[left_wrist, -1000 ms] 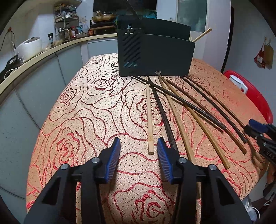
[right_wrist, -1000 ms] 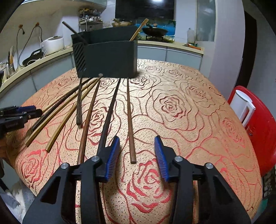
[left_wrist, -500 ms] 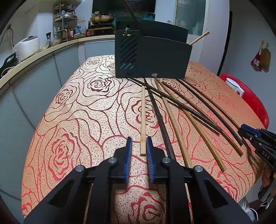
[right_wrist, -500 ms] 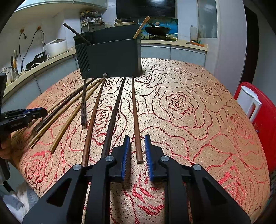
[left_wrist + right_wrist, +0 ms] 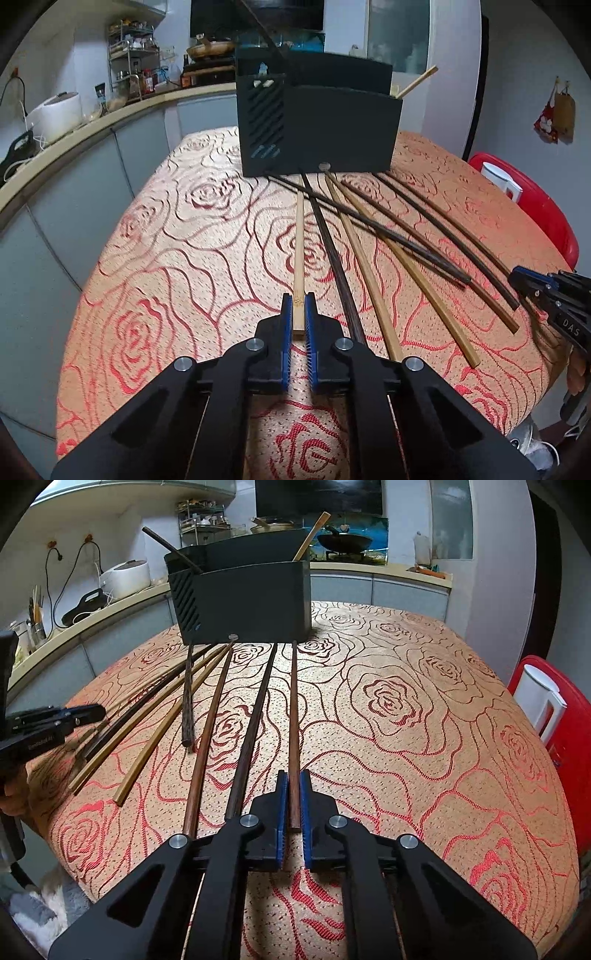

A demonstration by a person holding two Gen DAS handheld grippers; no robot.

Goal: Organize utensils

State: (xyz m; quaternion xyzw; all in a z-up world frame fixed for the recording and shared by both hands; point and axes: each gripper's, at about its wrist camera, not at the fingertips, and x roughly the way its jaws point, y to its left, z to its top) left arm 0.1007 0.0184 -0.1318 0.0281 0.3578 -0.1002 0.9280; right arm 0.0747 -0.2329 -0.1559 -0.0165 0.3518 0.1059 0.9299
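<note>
Several chopsticks lie fanned on the rose-patterned tablecloth (image 5: 184,258) in front of a black utensil holder (image 5: 317,125). My left gripper (image 5: 299,306) is shut on the near end of a light bamboo chopstick (image 5: 299,243), the leftmost one. My right gripper (image 5: 290,782) is shut on the near end of a reddish-brown chopstick (image 5: 293,709), the rightmost one. Both chopsticks still rest along the cloth. The holder (image 5: 243,602) has one dark and one light chopstick standing in it. The right gripper also shows at the right edge of the left wrist view (image 5: 532,284).
The other chopsticks (image 5: 399,251) lie between the two held ones, some crossing. A red chair (image 5: 565,738) with a white jug (image 5: 539,698) stands right of the table. A kitchen counter (image 5: 74,125) with appliances runs behind and to the left.
Both grippers moved forward over the near chopstick ends and closed from wide open, the left onto the bamboo chopstick, the right onto the reddish-brown one.
</note>
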